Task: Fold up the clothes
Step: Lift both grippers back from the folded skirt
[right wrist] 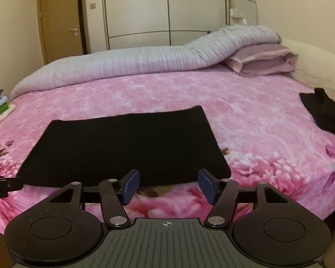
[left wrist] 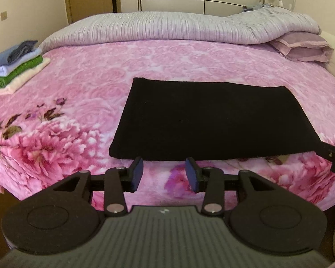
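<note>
I see a bedroom with cream walls (right wrist: 15, 33). A bed (left wrist: 82, 71) under a pink floral blanket fills most of both views. A rolled grey duvet (left wrist: 167, 26) lies along its far edge, with purple pillows (right wrist: 263, 61) at its right end. Behind stand a white panelled wardrobe (right wrist: 165, 13), a brown door (right wrist: 60, 22) with a metal handle, and a rounded mirror (right wrist: 250, 6). Lighting is warm and even.

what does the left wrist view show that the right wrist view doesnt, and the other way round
Only the left wrist view shows the whole stack of folded clothes and the left gripper, open and empty. Only the right wrist view shows most of the unfolded black garment and the right gripper, open and empty. Both share the folded black cloth on the pink floral blanket, the rolled grey duvet and the pillows.
</note>
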Motion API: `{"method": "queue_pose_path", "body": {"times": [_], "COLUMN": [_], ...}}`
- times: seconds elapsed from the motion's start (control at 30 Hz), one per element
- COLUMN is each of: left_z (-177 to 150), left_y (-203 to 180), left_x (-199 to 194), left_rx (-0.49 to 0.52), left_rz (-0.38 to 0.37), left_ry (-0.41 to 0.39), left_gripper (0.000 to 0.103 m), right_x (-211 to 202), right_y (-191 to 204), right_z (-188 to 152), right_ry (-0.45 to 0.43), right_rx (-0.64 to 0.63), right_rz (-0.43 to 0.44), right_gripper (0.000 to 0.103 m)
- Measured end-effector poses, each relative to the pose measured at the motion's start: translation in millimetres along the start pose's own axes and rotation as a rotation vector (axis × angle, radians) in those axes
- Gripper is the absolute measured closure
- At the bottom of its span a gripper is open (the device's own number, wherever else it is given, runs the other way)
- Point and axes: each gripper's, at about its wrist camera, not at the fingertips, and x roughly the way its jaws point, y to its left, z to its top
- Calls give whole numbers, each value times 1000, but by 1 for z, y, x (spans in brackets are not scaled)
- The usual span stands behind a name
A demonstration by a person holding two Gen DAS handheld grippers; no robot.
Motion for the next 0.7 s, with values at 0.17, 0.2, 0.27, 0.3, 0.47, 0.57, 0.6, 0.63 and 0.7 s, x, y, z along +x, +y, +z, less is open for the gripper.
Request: {"method": "queue_pose_path", "body": {"times": [0.17, 0.2, 0.27, 0.3, 0.47, 0.57, 0.6, 0.63, 0.7], "left_z": [-3, -3, -4, -4, -5, -6, -7, -7, -8], "left_y": [-5, -6, -6, -7, -6, -4, -2, -1, 1], "left_x": [-3, -3, -3, -2, 1, 5, 6, 9, 13], "left_rx": [21, 22, 24, 24, 16, 1, -5, -11, -24], "left_rz": [-3, -4, -6, -8, -27, -58, -73, -96, -143], "left_ry": [-5, -5, -4, -3, 3, 2, 0, -3, -9], "left_gripper": [66, 66, 65, 65, 65, 65, 65, 66, 67], "right_x": [-4, -4, -4, -4, -2, 2, 4, 7, 14], "right_y": [0, -1, -1, -1, 1, -1, -2, -4, -12], "right_z": [-1, -1, -2, -2, -4, -6, -7, -8, -11], "right_ry": [5, 5, 7, 9, 16, 24, 29, 35, 52], "right_rx": [20, 25, 31, 33, 35, 53, 64, 78, 126], "right_rz": [-10, -13, -15, -16, -18, -13, -9, -6, 4], "right_gripper": [36, 35, 35, 34, 33, 33, 33, 33, 33]}}
